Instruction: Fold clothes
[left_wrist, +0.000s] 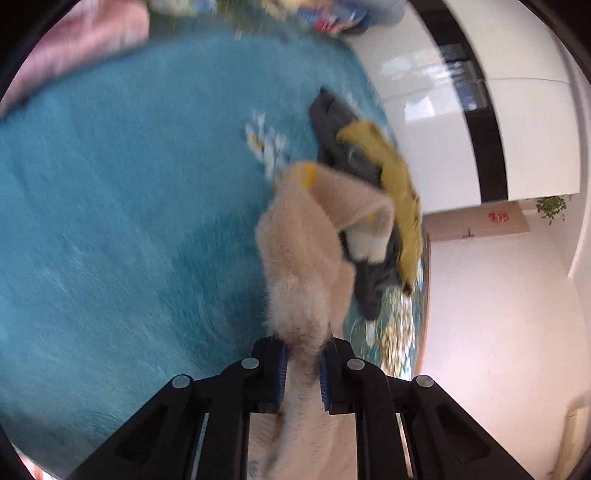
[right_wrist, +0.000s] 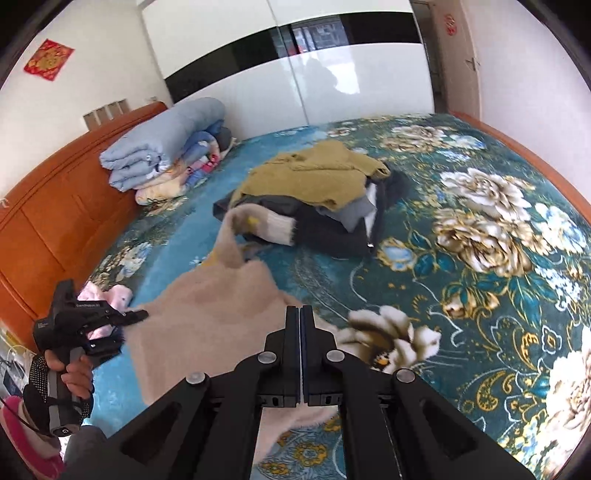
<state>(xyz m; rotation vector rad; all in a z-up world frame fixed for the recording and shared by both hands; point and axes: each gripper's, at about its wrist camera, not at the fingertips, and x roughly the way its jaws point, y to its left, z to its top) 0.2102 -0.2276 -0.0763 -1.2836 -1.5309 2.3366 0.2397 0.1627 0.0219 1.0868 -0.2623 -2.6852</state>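
Note:
A beige fuzzy sweater (right_wrist: 207, 310) lies stretched over the teal floral bedspread (right_wrist: 480, 258), one sleeve reaching to the clothes pile. My left gripper (left_wrist: 301, 363) is shut on the sweater (left_wrist: 299, 258); it also shows in the right wrist view (right_wrist: 125, 321) gripping the sweater's left edge. My right gripper (right_wrist: 300, 314) is shut on the sweater's near right edge. Behind lies a pile with a mustard sweater (right_wrist: 314, 177) on dark grey clothes (right_wrist: 332, 229).
Folded quilts (right_wrist: 166, 155) are stacked by the orange wooden headboard (right_wrist: 55, 221). A pink garment (right_wrist: 107, 295) lies at the left. A white wardrobe (right_wrist: 332, 85) stands beyond the bed. The left wrist view is motion-blurred.

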